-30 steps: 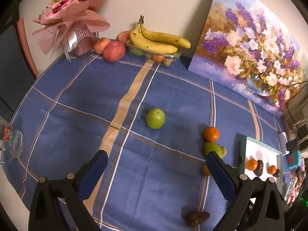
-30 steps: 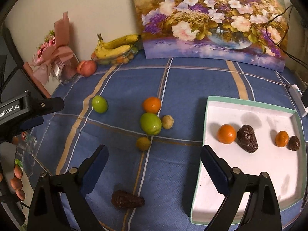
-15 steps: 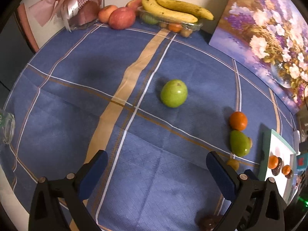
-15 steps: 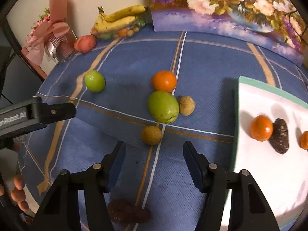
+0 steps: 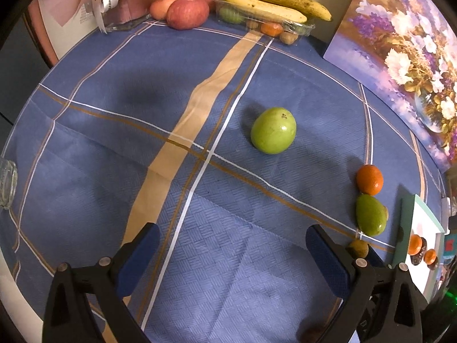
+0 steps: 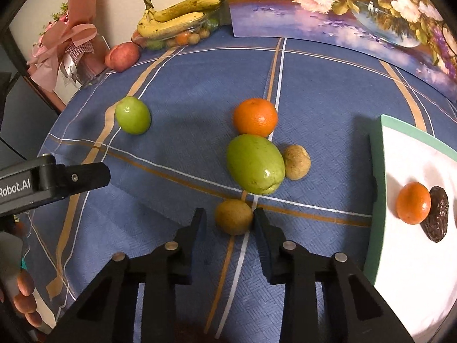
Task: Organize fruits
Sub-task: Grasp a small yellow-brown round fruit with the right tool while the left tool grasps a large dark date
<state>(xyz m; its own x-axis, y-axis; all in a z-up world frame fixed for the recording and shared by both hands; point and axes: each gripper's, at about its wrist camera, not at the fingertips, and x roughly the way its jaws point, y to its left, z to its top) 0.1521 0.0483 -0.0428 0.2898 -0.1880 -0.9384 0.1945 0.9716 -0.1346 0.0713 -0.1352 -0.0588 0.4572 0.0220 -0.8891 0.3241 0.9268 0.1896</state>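
Right hand-held gripper [image 6: 228,218] low over the blue plaid cloth [image 6: 185,85] on the surface, jaws partly closed around a small brown-yellow fruit [image 6: 233,216]; right finger touching it, left finger a small gap off. Just beyond: large green fruit [image 6: 255,164], tangerine [image 6: 255,117] touching its far side, small tan fruit [image 6: 296,162] on its right. Round green fruit [image 5: 273,130] sits apart to the left. Left hand-held gripper [image 5: 228,253] wide open, empty, round green fruit ahead of it. White tray [image 6: 380,177] at right holds a tangerine [image 6: 413,203] touching a dark date [image 6: 436,217]. Bananas [image 6: 177,17] far, on a clear container.
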